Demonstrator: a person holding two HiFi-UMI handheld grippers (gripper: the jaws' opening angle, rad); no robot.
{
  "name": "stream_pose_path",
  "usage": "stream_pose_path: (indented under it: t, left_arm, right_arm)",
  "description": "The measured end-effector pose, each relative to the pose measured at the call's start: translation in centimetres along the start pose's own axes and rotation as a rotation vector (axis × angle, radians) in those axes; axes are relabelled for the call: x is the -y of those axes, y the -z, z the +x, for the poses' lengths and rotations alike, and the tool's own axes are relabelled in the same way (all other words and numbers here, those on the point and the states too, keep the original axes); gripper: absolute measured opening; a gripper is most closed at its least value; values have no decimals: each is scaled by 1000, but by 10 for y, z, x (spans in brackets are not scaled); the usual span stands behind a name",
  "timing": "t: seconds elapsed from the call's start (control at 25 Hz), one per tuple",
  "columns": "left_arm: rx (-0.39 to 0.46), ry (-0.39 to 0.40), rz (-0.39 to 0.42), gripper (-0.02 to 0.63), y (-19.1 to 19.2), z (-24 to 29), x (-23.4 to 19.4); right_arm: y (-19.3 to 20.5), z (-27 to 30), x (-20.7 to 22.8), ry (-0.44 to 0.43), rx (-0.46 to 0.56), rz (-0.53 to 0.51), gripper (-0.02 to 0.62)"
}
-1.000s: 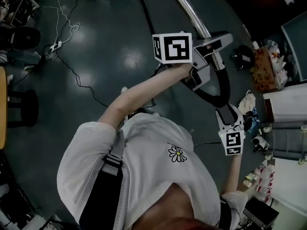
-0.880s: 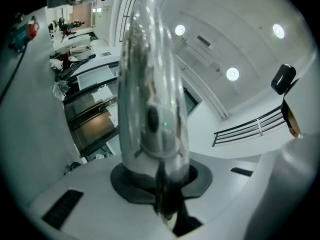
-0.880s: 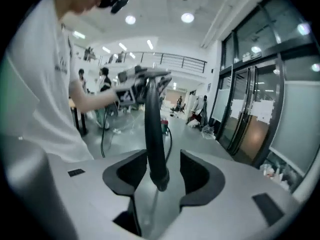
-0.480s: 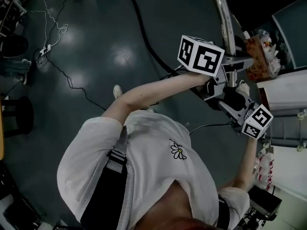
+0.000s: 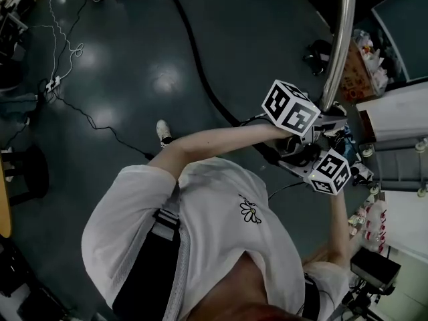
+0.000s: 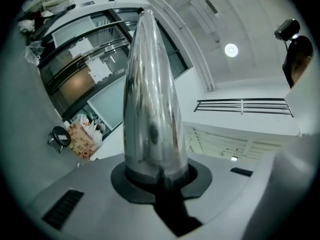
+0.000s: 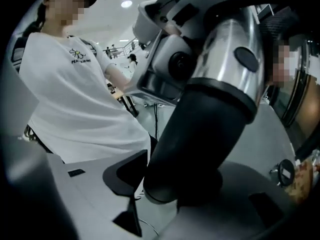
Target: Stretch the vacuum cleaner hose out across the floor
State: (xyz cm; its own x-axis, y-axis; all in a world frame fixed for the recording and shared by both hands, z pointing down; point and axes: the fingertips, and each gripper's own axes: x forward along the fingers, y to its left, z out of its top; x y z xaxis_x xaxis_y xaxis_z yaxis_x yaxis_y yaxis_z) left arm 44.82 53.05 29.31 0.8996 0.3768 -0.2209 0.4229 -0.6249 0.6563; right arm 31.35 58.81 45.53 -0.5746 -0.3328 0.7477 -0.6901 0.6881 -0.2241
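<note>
Chrome wand [image 6: 152, 99] looks stiff and slick; my left hand-held gripper [image 6: 159, 174], jaws just closed in, clamps its base. My right hand-held gripper [image 7: 180, 196] holds the black hose cuff [image 7: 210, 134], likely a firmer grip than the limp hose [image 5: 194, 52] trailing over the floor [image 5: 134, 65].

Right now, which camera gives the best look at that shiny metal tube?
The left gripper view: the metal tube fills its middle, base to tip, sharp. The head view shows it only as a thin bright bar at top right. The right gripper view catches just a short chrome stretch above the black hose end.
</note>
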Motion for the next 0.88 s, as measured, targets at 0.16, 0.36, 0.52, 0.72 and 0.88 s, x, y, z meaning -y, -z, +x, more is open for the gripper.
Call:
stream_pose_path:
  t: [0.16,0.36,0.52,0.72,0.88]
  left_arm:
    - [-26,-21,-72,66,19,6,-15]
    - [-50,-21,-29,66,25,13,-24]
    - [-30,-13,-32,66,22,11,-25]
    - [12,-29,-46,66,15,4,-27]
    - [29,-40,-34,66,2,-9,-26]
  right_arm:
    - [14,11,-8,-34,-6,14,198]
    - [27,11,7,-11,-54,5,198]
    - [28,8,10,6,-69,0,198]
    - [26,7,13,38,-75,-9,198]
    - [10,12,13,36,-83,-34,198]
